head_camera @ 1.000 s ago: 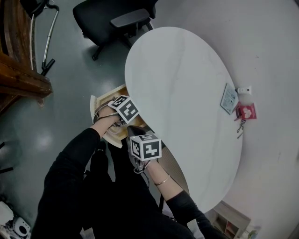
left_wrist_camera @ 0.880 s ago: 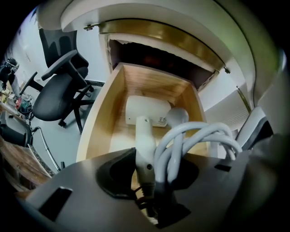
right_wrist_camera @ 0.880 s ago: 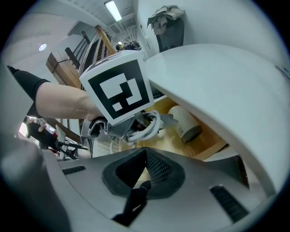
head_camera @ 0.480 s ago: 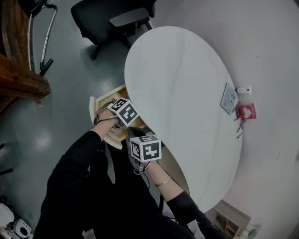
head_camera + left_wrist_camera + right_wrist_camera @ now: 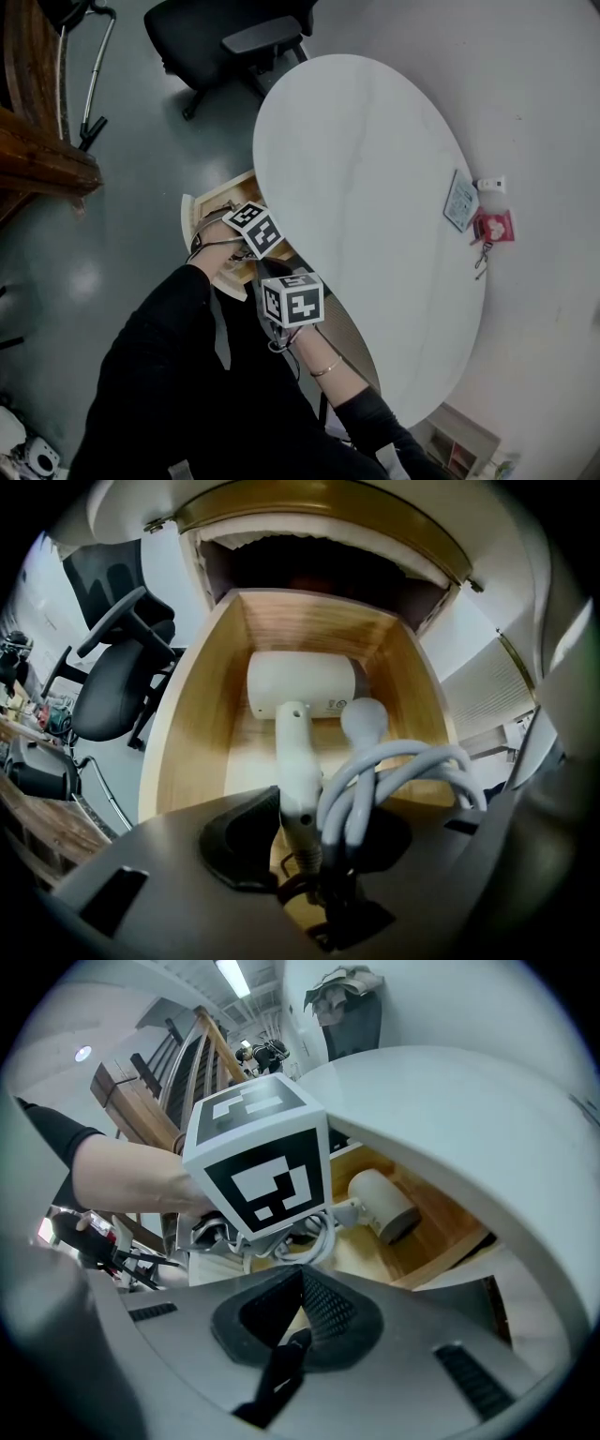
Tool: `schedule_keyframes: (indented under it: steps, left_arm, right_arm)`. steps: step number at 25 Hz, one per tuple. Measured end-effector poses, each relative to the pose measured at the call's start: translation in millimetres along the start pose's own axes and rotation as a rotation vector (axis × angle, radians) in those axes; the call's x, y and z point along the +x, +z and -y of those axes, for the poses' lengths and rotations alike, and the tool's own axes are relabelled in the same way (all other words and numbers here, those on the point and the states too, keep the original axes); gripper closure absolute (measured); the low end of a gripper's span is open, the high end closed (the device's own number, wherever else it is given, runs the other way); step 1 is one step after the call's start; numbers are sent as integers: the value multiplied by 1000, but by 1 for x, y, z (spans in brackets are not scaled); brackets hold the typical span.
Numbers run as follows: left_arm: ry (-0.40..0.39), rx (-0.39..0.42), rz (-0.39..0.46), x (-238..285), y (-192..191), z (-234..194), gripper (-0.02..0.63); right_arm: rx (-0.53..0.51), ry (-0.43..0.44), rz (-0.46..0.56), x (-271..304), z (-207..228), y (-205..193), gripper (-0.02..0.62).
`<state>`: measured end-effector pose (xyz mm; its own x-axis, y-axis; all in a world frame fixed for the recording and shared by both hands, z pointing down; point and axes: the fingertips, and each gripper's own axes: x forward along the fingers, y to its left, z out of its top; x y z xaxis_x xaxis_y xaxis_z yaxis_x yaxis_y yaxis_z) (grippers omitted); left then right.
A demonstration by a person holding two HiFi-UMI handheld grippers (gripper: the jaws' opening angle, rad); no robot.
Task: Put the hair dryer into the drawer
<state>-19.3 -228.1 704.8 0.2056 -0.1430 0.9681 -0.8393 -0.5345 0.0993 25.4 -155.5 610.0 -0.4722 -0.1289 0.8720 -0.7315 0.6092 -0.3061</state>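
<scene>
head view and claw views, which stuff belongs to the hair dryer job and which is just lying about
Job: white hair dryer with grey cord, open wooden drawer, left claw on its handle.
Lying about: black office chair, pale rectangular card, small red packet.

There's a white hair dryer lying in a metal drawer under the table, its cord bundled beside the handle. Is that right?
Not quite: the drawer is wooden, not metal. The left gripper view shows the white hair dryer lying in it under the table, its cord bundled beside the handle.
</scene>
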Motion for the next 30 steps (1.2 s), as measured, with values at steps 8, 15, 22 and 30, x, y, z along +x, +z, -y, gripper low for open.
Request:
schedule_keyframes:
  steps: [8,15,22,30]
  left_arm:
    - [-19,-10,6,0,0,1,405]
    - [9,-3,34,-7,5,-2,376]
    - [1,0,102,-32,11,-1,377]
    - [-14,4,210,-66,16,4,393]
  right_arm:
    - [-15,-8,-17,2,1,0,592]
    - [-23,-9,-28,4,-2,1,592]
    - [-29,-11,-11,1,-8,6,592]
    - [-39,-21,9,-4,-13,6,592]
